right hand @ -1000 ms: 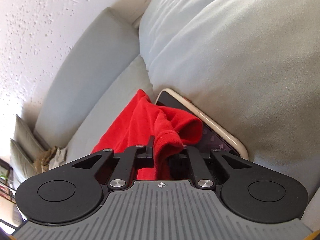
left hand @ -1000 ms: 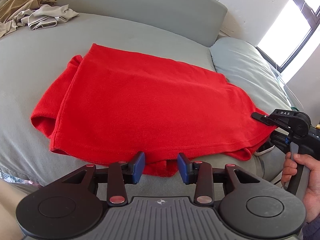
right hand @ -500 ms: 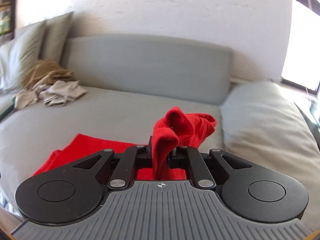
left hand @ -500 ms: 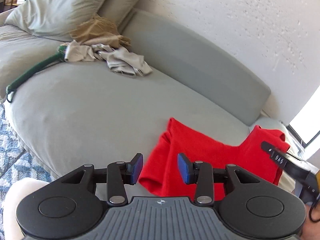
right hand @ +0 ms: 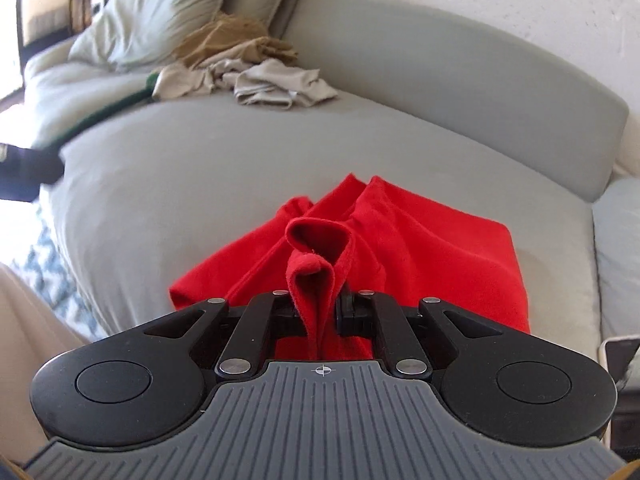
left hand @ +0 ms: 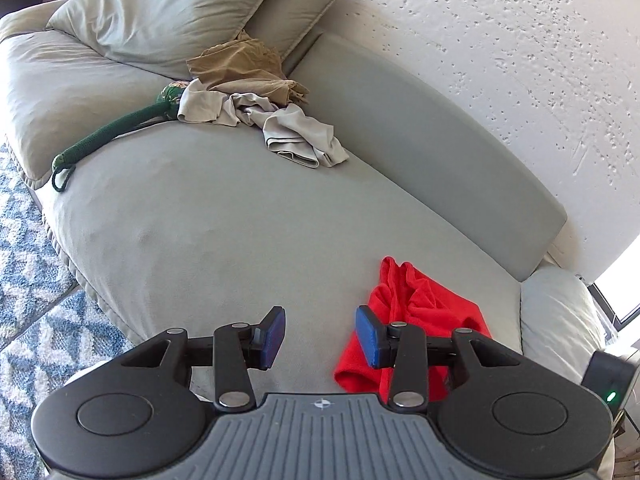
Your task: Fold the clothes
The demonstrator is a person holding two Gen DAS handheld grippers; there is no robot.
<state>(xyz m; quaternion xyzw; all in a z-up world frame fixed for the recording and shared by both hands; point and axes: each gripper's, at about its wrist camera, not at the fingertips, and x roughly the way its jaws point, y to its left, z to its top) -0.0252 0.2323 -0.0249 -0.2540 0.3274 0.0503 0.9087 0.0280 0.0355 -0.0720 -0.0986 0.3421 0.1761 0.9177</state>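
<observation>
A: Why is the right gripper (right hand: 320,312) pinched on the red cloth (right hand: 420,240)?
B: To carry that edge across the sofa (left hand: 240,220); I'd guess a fold. The left gripper (left hand: 320,336) is wide and empty beside it.

Left wrist cam sits high, looking down and forward past my left gripper (left hand: 320,334) across the grey couch seat (left hand: 240,220) to the textured wall (left hand: 500,40). Right wrist cam sits low, close to the seat, facing the backrest (right hand: 460,80) over my right gripper (right hand: 320,312). Both views share the red garment (left hand: 420,312) (right hand: 420,240), nearest the tools, and the beige clothes pile (left hand: 260,96) (right hand: 248,68) and pillows (left hand: 172,4) (right hand: 160,12) far ahead-left.
</observation>
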